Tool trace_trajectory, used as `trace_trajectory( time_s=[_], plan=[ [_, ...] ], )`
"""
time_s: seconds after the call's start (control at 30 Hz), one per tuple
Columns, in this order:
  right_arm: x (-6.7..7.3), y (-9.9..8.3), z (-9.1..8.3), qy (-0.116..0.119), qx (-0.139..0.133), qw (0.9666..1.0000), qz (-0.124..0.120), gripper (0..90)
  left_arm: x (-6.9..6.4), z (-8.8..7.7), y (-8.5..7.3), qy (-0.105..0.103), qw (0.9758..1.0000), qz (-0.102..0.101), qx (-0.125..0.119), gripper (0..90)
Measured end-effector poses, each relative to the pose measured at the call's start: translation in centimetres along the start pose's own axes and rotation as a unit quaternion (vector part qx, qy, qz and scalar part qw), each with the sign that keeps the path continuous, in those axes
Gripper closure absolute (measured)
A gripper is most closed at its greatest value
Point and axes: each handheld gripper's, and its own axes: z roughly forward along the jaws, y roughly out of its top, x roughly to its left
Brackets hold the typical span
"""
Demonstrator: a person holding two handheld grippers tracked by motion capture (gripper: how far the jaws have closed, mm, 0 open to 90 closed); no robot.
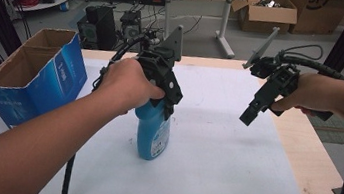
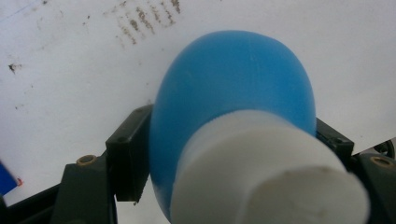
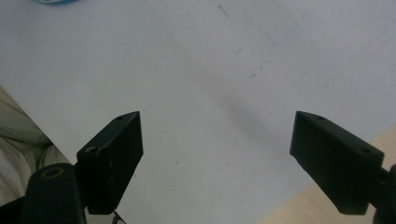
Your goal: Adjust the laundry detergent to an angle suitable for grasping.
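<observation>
A blue bottle [image 1: 154, 132] with a white cap stands upright on the white mat [image 1: 223, 154], left of the middle. My left gripper [image 1: 167, 96] comes down on it from above and is shut on its upper part. In the left gripper view the blue bottle [image 2: 233, 98] and its white cap [image 2: 266, 172] sit between the two black jaws, which press on both sides. My right gripper [image 1: 250, 115] hangs in the air over the right half of the mat, apart from the bottle. Its jaws stand wide apart over the bare mat [image 3: 210, 70] with nothing between them [image 3: 215, 154].
An open blue cardboard box [image 1: 37, 74] stands at the left edge of the table. The wooden table edge [image 1: 322, 167] runs along the right of the mat. Behind the table are desks, computer cases and cardboard boxes on the floor.
</observation>
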Motion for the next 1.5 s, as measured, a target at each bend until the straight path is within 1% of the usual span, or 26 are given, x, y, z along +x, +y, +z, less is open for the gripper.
trace_trajectory(
  time_s=[0.43, 0.73, 1.07, 1.2, 1.23, 1.27, 1.3, 1.33, 1.4, 1.5],
  plan=[
    [0.0, 0.0, 0.0, 0.000, 0.001, 1.0000, 0.001, 17.1, -0.1, 0.1, 0.0, 0.001, 1.0000, -0.002, -0.005, 36.1],
    [0.0, 0.0, 0.0, 0.001, -0.001, 1.0000, 0.001, 17.2, -0.1, 0.0, -0.1, 0.001, 1.0000, -0.004, -0.005, 36.4],
    [-0.1, 0.1, 0.0, 0.002, -0.003, 1.0000, 0.000, 17.2, -0.1, 0.0, 0.0, 0.000, 1.0000, -0.001, -0.002, 37.0],
    [0.0, 0.0, 0.0, 0.003, -0.002, 1.0000, 0.001, 17.2, 0.2, -0.2, 0.0, -0.002, 1.0000, 0.000, 0.001, 37.3],
    [-0.1, 0.0, 0.1, 0.004, -0.003, 1.0000, -0.001, 17.3, 0.4, -0.5, 0.0, -0.004, 1.0000, -0.001, 0.000, 37.3],
    [-0.1, 0.0, 0.0, 0.003, -0.003, 1.0000, -0.001, 17.3, 0.4, -0.5, 0.0, -0.004, 1.0000, -0.001, 0.000, 37.3],
    [-0.2, 0.0, 0.0, 0.002, -0.003, 1.0000, 0.000, 17.3, 0.7, -1.1, -0.1, -0.007, 1.0000, -0.002, -0.001, 37.4],
    [-0.2, 0.0, 0.0, 0.002, -0.003, 1.0000, 0.000, 17.3, 0.7, -1.1, -0.1, -0.007, 1.0000, -0.002, -0.001, 37.4],
    [-0.2, -0.1, 0.0, 0.002, -0.004, 1.0000, 0.000, 17.3, 1.0, -1.8, -0.2, -0.011, 0.9999, -0.002, -0.005, 37.4],
    [-0.1, -0.1, -0.1, 0.003, -0.004, 1.0000, -0.001, 17.3, 1.6, -3.1, -0.4, -0.010, 0.9999, -0.002, -0.010, 37.5]
  ],
)
